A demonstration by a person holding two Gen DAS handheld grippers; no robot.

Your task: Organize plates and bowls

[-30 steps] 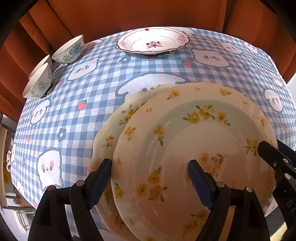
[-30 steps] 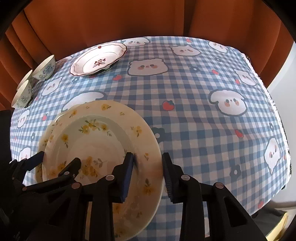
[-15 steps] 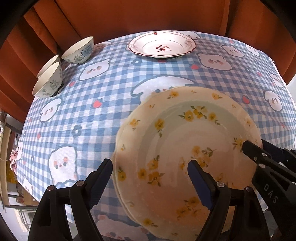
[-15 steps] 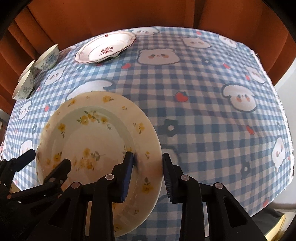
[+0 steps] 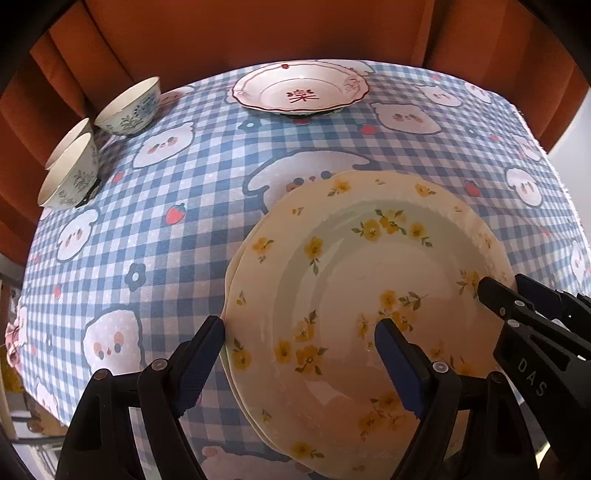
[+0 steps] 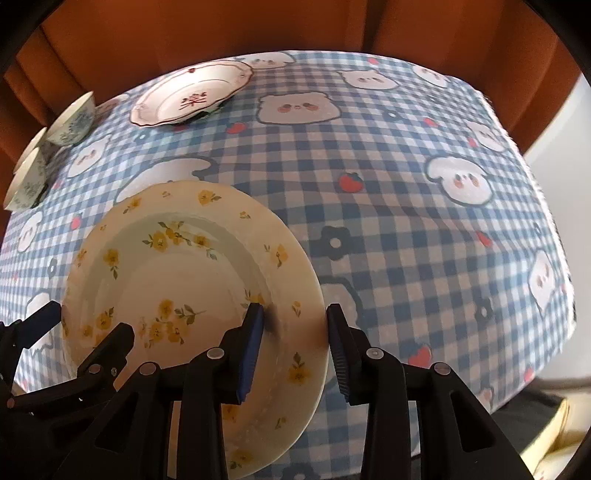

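Observation:
Two cream plates with yellow flowers [image 5: 354, 280] are stacked at the near edge of the table; they also show in the right wrist view [image 6: 177, 273]. My left gripper [image 5: 301, 354] is open, its jaws astride the stack's left rim. My right gripper [image 6: 295, 341] has its jaws on either side of the stack's right rim, a small gap showing. A white plate with a red rim [image 5: 301, 92] sits at the far side. Three white bowls with blue-green patterns [image 5: 127, 107] stand at the far left, two of them nested [image 5: 70, 173].
The table has a blue checked cloth with bear prints [image 6: 406, 206]. Orange curtains [image 5: 258, 33] hang behind it. The table's right edge [image 6: 554, 236] drops off to a pale floor.
The top plate has come to sit squarely on the lower one. Both grippers have pulled back toward me a little, and the right jaws have widened slightly.

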